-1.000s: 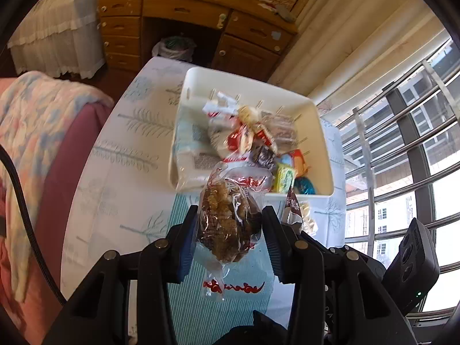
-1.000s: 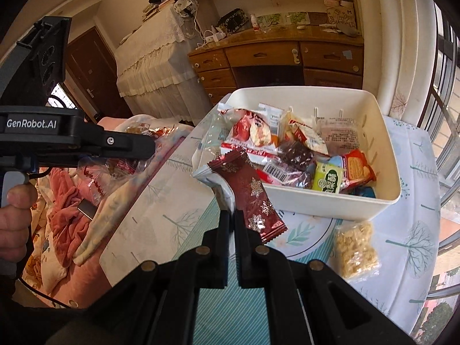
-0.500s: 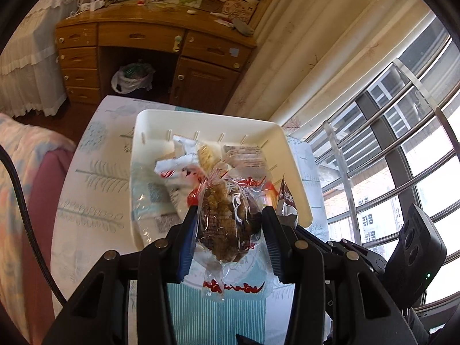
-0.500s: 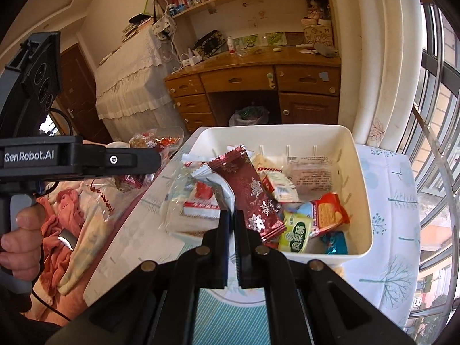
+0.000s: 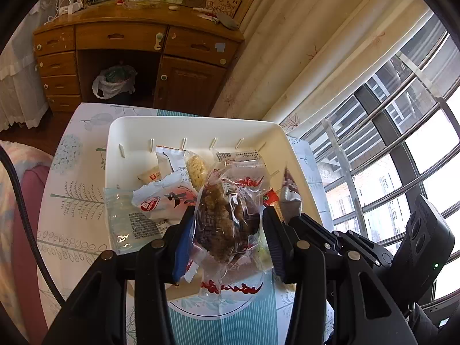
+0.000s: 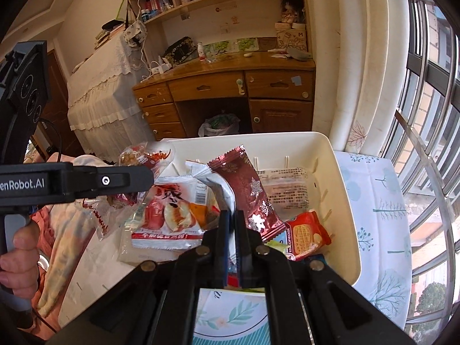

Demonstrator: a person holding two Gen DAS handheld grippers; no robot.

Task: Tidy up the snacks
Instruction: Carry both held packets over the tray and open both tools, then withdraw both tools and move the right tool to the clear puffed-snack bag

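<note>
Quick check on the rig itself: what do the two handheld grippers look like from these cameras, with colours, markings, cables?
Both are matte black plastic with silver rivets at the linkage joints. The left gripper has ribbed pads, one showing a blue face, and a black cable beside it. From the right wrist view its side reads "enRobot.AI" in white. The right gripper has narrow fingers with a blue pad edge.

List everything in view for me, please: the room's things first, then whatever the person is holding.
desk: one, brown wood, behind the table
rubbish bag: one, white, under the desk
table: one, white cloth with blue trees, by the window
tub: one, white, on the table
snack packets: several, mixed colours, piled in the tub
clear bag: one, brown pieces inside, above the tub
snowflake wrapper: one, dark red, above the tub
left tongs: black, closed on the clear bag
right tongs: black, closed on the snowflake wrapper
hand: one, gripping the left tongs' handle
</note>
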